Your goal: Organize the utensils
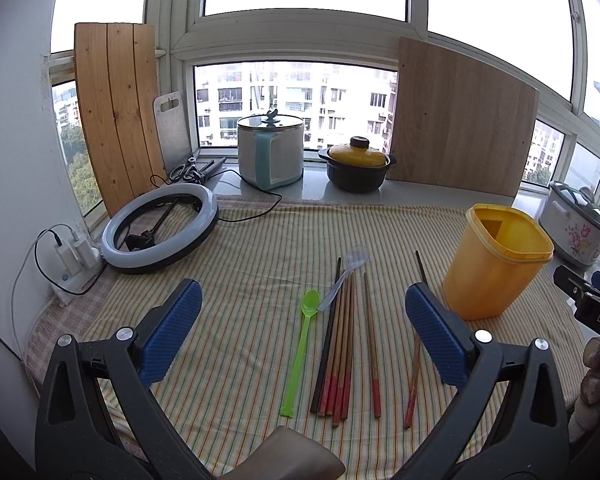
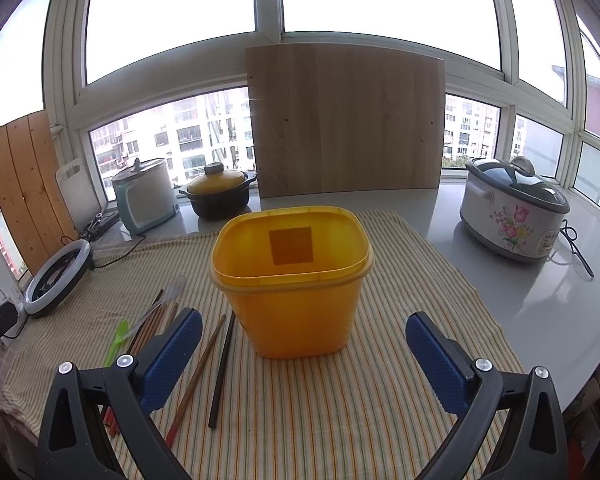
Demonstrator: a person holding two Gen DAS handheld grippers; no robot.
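Observation:
On the striped cloth [image 1: 240, 272] lie a green plastic spoon [image 1: 302, 344], a clear spoon [image 1: 346, 274] and several red-tipped wooden chopsticks [image 1: 340, 352], with one dark chopstick [image 1: 328, 332] among them. An empty yellow plastic tub [image 1: 496, 262] stands upright to their right. My left gripper [image 1: 304, 336] hangs open above the utensils, nothing between its blue pads. In the right wrist view the yellow tub [image 2: 292, 280] stands straight ahead, with my right gripper [image 2: 304, 356] open just in front of it. A wooden chopstick [image 2: 198, 376] and a dark chopstick [image 2: 222, 368] lie left of the tub.
A ring light [image 1: 160, 228] and a charger with cables [image 1: 74, 256] lie at the left. A steel pot [image 1: 270, 150], a yellow-lidded casserole [image 1: 356, 164] and wooden boards [image 1: 460, 120] line the window sill. A floral rice cooker [image 2: 512, 208] stands on the grey counter at the right.

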